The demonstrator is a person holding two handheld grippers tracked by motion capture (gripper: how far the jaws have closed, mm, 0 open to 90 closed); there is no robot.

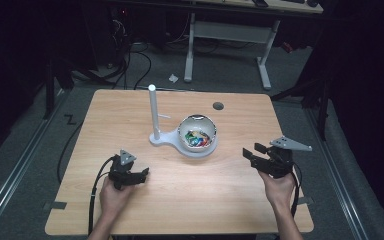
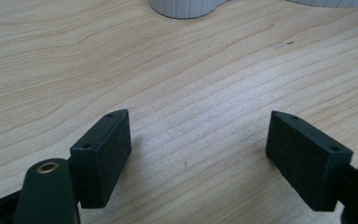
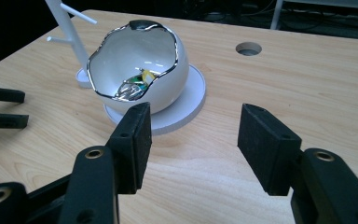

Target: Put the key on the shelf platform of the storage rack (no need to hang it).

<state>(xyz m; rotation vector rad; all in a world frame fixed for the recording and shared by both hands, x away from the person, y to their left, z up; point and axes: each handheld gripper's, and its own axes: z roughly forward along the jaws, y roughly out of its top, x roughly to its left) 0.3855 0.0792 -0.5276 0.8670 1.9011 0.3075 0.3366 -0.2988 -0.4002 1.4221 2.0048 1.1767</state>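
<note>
A white egg-shaped bowl (image 1: 197, 135) with a silver jagged rim sits on a round white base (image 1: 200, 151) near the middle of the wooden table (image 1: 130, 107). Colourful wrapped pieces (image 1: 196, 138) lie inside the bowl (image 3: 135, 70). A white post (image 1: 153, 112) with short pegs rises from the base's left end. My left gripper (image 1: 144, 174) rests low on the table, front left of the bowl, open and empty (image 2: 198, 149). My right gripper (image 1: 250, 151) hovers to the right of the bowl, its jaws pointing at it, open with nothing between them (image 3: 193, 140).
A round cable hole (image 1: 218, 106) lies in the tabletop behind the bowl. A white-legged desk (image 1: 230, 30) and floor cables stand beyond the far edge. Bare wood lies between the two grippers. The left gripper's jaws (image 3: 7, 108) show at the right gripper view's left edge.
</note>
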